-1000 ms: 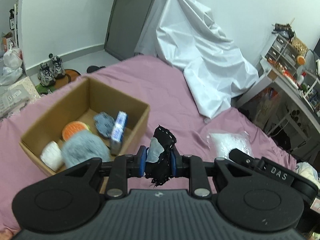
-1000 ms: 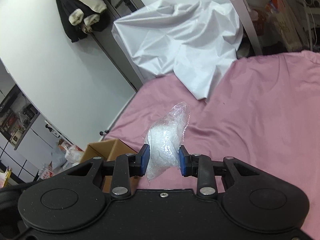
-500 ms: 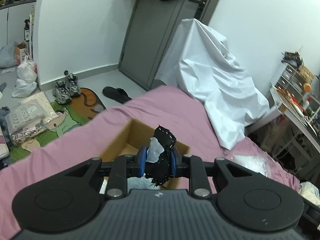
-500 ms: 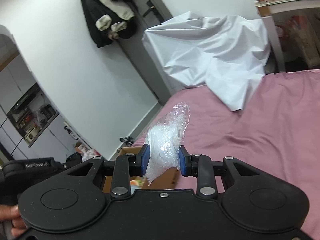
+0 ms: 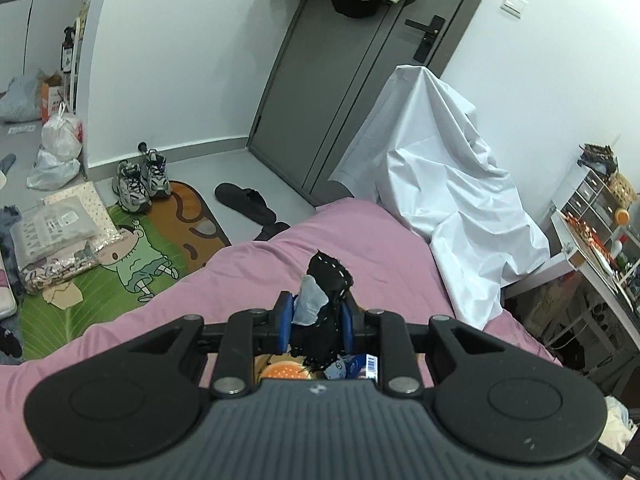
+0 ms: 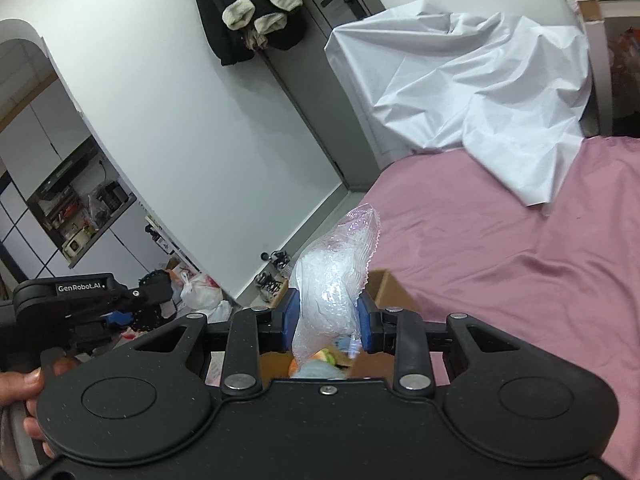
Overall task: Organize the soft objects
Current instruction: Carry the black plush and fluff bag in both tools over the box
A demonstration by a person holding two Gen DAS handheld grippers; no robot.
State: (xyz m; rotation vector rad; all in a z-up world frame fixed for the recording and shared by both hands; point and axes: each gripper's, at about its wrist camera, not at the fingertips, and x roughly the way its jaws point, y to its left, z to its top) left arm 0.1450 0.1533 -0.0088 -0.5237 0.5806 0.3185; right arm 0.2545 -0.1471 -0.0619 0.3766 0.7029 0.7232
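Your left gripper point(image 5: 316, 322) is clamped on a black cloth point(image 5: 326, 300) with white stitching, a pale scrap bunched against it; the blue pads point(image 5: 283, 322) press it from both sides and it sticks up between them. Just under the jaws you can glimpse the box contents: an orange bun-like toy point(image 5: 285, 371) and a blue-and-white pack point(image 5: 366, 365). Your right gripper point(image 6: 326, 320) is closed on a clear bag point(image 6: 334, 280) of white filling, which stands up between its pads and flares at the top. Below it the cardboard box point(image 6: 388, 292) shows its brown rim, with soft things dimly seen inside. The box sits on the pink bed point(image 6: 500, 280), toward its left edge. In the right view your left hand point(image 6: 24, 392) grips the other tool at the frame's left edge. Past the bed's far corner a white sheet point(image 5: 440, 184) drapes over something, spilling onto the bed; beyond it stands a grey door point(image 5: 340, 92).
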